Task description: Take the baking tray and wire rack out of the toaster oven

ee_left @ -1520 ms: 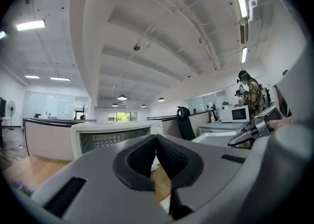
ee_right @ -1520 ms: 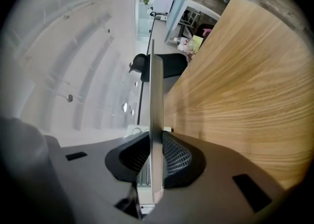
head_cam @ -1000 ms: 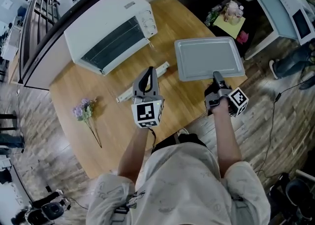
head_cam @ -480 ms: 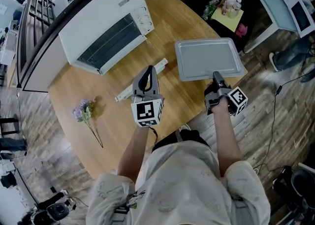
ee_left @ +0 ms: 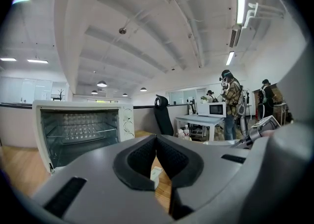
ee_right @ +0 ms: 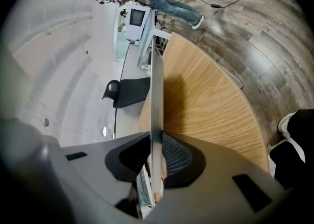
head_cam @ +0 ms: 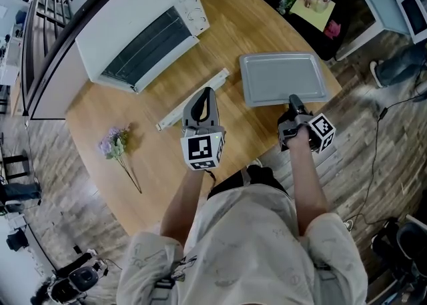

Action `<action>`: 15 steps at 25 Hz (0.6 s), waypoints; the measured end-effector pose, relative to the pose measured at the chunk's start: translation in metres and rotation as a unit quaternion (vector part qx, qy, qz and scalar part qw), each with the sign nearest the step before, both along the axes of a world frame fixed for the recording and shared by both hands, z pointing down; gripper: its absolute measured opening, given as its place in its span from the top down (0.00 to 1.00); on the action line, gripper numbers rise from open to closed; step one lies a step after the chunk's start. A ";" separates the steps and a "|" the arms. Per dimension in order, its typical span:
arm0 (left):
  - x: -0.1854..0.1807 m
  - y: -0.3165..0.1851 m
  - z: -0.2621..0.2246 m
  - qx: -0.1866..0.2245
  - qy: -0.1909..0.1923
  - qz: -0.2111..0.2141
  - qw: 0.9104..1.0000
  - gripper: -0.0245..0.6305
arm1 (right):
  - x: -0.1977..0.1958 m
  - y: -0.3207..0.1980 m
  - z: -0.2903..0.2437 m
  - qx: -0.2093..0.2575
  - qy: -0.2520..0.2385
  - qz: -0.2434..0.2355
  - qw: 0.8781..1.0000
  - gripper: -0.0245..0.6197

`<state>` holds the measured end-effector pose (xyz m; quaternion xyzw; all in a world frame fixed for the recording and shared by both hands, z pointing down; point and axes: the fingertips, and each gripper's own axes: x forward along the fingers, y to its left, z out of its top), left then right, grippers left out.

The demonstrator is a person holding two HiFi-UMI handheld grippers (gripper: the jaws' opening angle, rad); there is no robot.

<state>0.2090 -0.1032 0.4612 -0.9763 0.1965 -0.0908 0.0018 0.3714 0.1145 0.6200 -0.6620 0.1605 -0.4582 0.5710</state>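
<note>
Our right claw (head_cam: 293, 101) is clamped on the near rim of the baking tray (head_cam: 283, 78), which stretches straight ahead of it over the counter (head_cam: 167, 157). Our left claw (head_cam: 203, 93) is pinched together with nothing in it. Ahead and to the left of it stands the toaster oven (head_cam: 137, 27), with the wire rack (ee_left: 81, 132) inside.
</note>
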 end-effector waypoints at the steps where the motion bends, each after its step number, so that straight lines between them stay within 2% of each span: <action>1: -0.001 0.000 0.001 -0.002 -0.001 -0.001 1.000 0.94 | 0.000 0.000 0.002 -0.002 -0.003 0.002 1.000 0.83; 15: -0.001 -0.001 0.010 -0.013 -0.007 -0.006 1.000 0.94 | -0.006 0.010 0.035 -0.070 -0.061 0.018 0.995 0.87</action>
